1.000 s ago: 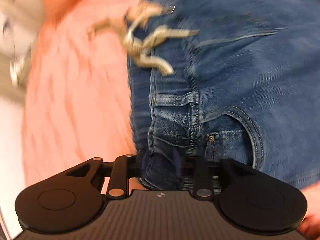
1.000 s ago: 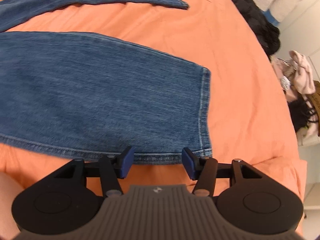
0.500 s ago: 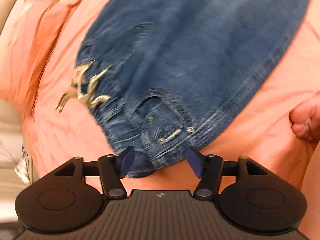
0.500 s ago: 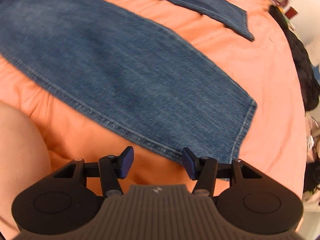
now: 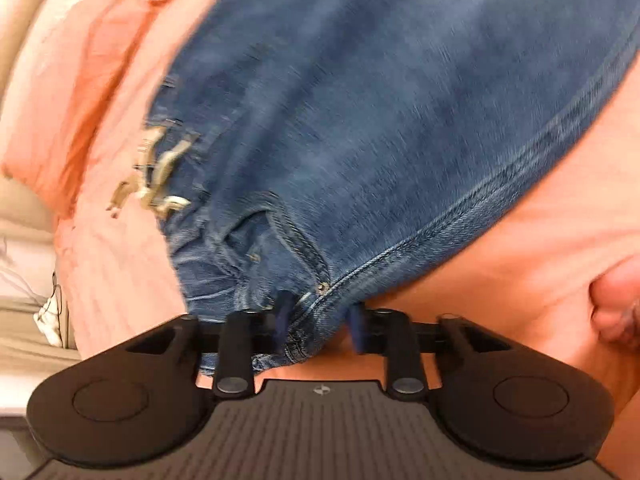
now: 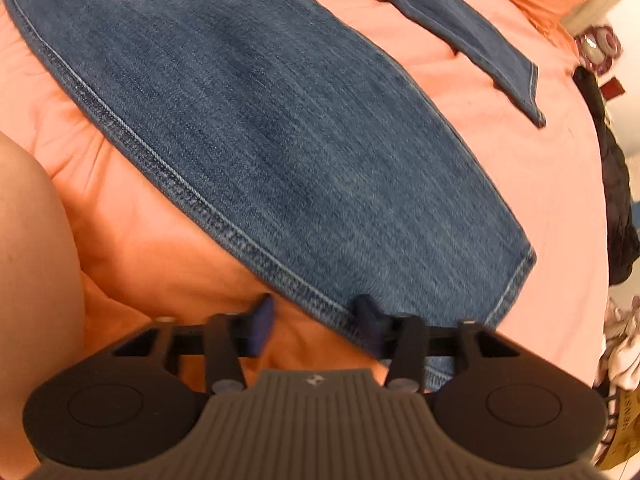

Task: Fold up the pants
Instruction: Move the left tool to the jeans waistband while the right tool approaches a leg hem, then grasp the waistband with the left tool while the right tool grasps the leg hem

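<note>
Left gripper [image 5: 320, 322]: jaws closing now, the waistband corner of the jeans [image 5: 360, 120] bunched between the blue pads [image 5: 282, 318]; the denim fills the gap and looks pinched.
Right gripper [image 6: 316, 326]: jaws closing too, straddling the outer seam of the near leg [image 6: 280, 140]; one pad [image 6: 260, 324] sits on the sheet, the other on the denim, a narrow gap left and the fold of cloth not clearly squeezed.
Jeans: spread flat on the bed, waist at the left gripper's end, legs running away to the right gripper's end.
Drawstring [image 5: 156, 178]: pale cord knotted at the waistband, lying partly on the sheet.
Pocket [image 5: 280, 236]: front pocket with a rivet, just above the left pads.
Far leg [image 6: 460, 28]: apart from the near leg, hem out toward the bed's edge.
Sheet [image 6: 160, 248]: orange, creased under the seam.
Person: bare skin [image 6: 32, 260] at the left edge of the right view, fingers [image 5: 616, 304] at the right edge of the left view.
</note>
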Demonstrator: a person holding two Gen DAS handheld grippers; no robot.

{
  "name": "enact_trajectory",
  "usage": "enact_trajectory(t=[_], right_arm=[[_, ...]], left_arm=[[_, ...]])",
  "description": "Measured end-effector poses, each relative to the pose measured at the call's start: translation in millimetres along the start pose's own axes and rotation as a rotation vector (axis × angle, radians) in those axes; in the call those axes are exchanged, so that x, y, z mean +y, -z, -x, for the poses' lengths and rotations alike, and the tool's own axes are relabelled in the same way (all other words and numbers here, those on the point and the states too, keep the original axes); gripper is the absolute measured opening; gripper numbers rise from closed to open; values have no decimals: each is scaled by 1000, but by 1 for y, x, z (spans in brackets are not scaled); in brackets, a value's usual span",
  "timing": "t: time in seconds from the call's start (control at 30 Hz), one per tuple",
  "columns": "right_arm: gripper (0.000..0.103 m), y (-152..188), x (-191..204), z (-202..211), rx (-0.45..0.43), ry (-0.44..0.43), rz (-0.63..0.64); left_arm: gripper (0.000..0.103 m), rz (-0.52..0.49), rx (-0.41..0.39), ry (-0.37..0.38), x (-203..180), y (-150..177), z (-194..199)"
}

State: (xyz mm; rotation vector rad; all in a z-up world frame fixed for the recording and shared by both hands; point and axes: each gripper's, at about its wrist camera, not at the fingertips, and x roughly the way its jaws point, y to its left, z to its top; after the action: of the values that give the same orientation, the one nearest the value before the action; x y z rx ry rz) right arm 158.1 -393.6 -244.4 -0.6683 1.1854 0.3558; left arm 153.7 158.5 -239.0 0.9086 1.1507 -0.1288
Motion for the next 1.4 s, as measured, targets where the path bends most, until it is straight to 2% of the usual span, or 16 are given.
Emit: enact_trajectory(t=[0.03, 0.13, 0.2, 0.33, 0.47, 0.57, 0.7, 0.83, 1.07, 1.23, 1.4], right_arm=[[14, 1, 1, 1, -9, 11, 4], [3, 1, 1, 6, -50, 38, -6], [0, 1, -3, 18, -92, 67, -35], [0, -9, -17, 52, -201, 168, -103], [0, -38, -38, 85, -296, 289, -148], [0, -70, -60, 97, -327, 360, -179], [0, -117, -91, 97, -325, 426, -213], [0, -169, -117, 76, -292, 477, -209], [0, -256, -162, 12, -232, 500, -183], [0, -309, -184, -49, -169, 477, -140], [0, -340, -188, -111, -99, 458, -111]], left_arm=[[13, 26, -23, 5, 4, 2, 6], [11, 106, -81, -26, 15, 4, 25], [10, 174, -117, -36, 26, 3, 38], [9, 269, -171, -65, 51, -8, 64], [9, 336, -213, -101, 83, -34, 86], [9, 373, -231, -137, 110, -60, 96], [8, 421, -209, -151, 144, -98, 88], [7, 436, -181, -164, 163, -136, 66], [7, 434, -117, -149, 184, -183, -2], [7, 437, -45, -120, 192, -204, -58], [7, 426, 2, -85, 185, -210, -102]])
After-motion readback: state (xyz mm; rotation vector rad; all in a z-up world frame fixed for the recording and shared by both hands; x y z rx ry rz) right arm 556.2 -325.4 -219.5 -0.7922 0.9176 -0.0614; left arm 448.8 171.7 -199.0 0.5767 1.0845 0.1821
